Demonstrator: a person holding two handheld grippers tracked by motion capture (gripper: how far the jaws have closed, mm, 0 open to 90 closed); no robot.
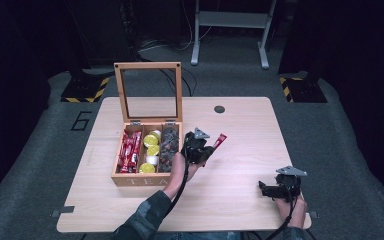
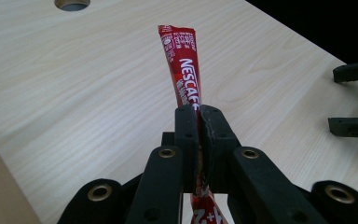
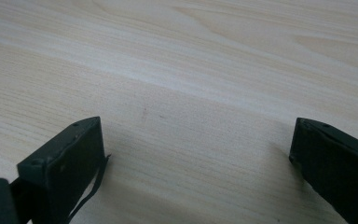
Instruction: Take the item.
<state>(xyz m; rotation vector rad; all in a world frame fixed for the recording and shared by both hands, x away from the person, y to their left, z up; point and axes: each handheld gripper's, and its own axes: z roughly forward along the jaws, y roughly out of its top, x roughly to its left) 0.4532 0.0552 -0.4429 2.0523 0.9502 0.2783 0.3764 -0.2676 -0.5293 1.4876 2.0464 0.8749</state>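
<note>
A light wooden bench (image 1: 240, 150) is seen from above, with a person's forearms coming in from the near edge. On the left half of the bench stands an open wooden tea box (image 1: 130, 179) with its glass-paned lid (image 1: 149, 92) raised upright at the far side. Three compartments are seen inside: red sachets (image 1: 129, 150) in the left one, yellow-topped capsules (image 1: 151, 147) in the middle one, and dark items in the right one, too small to be identified.

Just right of the box, the left hand-held gripper (image 1: 211, 148) is held above the bench, its jaws pressed together on a red Nescafé coffee stick (image 1: 219, 142). In the left gripper view the stick (image 2: 182, 65) is clamped near its lower end and is seen rising past the jaw tips, slightly bent, with bare wood behind it.

The right hand-held gripper (image 1: 263, 189) is held low near the near right corner of the bench, well apart from the box. In the right gripper view its jaws are seen wide apart, with nothing but wood grain between them.
</note>
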